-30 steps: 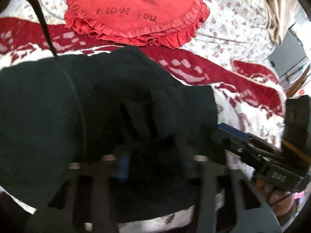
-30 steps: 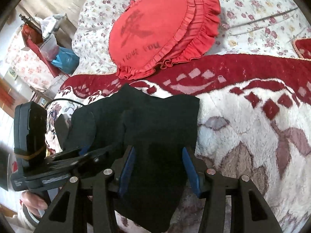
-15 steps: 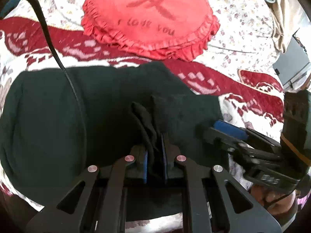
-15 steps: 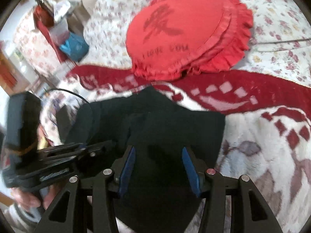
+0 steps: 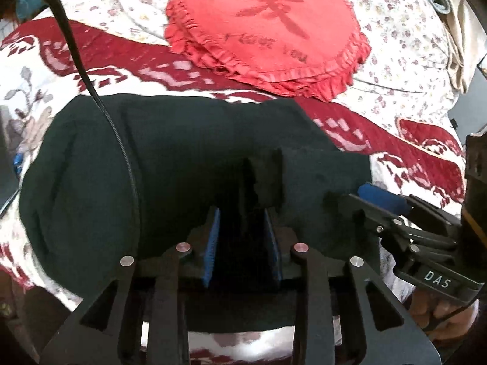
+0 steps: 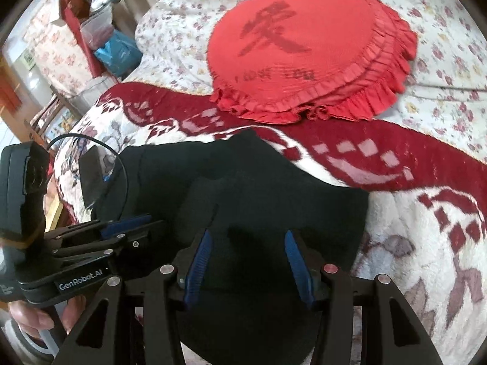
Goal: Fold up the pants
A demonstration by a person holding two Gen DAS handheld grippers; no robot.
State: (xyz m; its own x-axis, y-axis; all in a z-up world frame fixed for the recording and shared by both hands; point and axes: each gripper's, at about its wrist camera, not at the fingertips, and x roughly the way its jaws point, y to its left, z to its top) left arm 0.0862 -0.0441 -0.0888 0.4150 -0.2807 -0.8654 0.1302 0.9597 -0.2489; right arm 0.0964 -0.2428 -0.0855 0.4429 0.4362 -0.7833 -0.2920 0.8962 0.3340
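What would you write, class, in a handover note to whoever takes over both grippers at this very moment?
Left gripper: open. Its jaws have just been opening, with a raised ridge of the pants loose between them.
Right gripper: jaws partly apart, cloth filling the gap; whether it grips is unclear.
Pants: a black bundle on the blanket, in front of the red cushion.
Done: pants look folded over at least once.
Left: probably flatten the ridge, free both grippers and check the edges.
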